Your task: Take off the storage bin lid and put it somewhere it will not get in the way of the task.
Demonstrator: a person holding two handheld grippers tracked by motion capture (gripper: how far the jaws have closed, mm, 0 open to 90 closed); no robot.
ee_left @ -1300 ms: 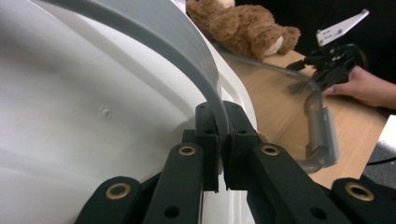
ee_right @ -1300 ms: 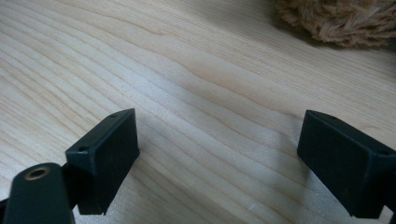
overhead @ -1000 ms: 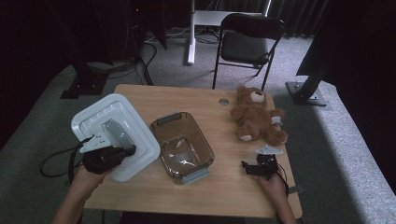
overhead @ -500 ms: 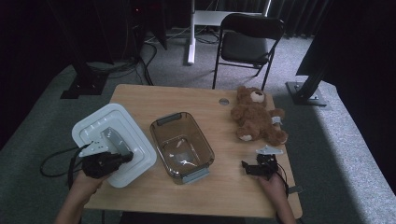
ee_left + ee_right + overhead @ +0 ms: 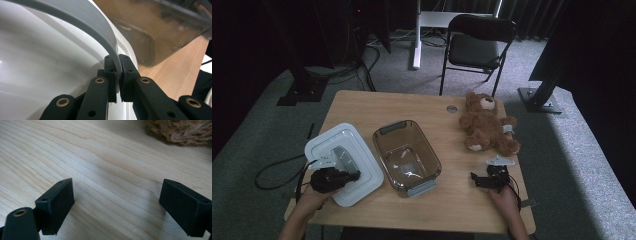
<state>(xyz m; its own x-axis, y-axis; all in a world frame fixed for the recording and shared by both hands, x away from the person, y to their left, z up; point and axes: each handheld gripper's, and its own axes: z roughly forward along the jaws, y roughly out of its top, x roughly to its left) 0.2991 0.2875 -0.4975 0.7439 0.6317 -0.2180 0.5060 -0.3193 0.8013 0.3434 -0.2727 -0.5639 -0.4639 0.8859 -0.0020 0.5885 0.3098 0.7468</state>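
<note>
- Two jaws of the left gripper (image 5: 118, 75) are being kept clamped on the grey rim of the white lid (image 5: 343, 162), which is being laid at the table's (image 5: 377, 107) left edge, just beside the brown transparent container (image 5: 406, 156).
- Judged step: the lid is being set down, clear of the open container.
- Next, a release and a clean withdrawal are being called for.
- Meanwhile the right gripper (image 5: 116, 205) is being held released, resting on bare wood near the teddy bear (image 5: 486, 123).
</note>
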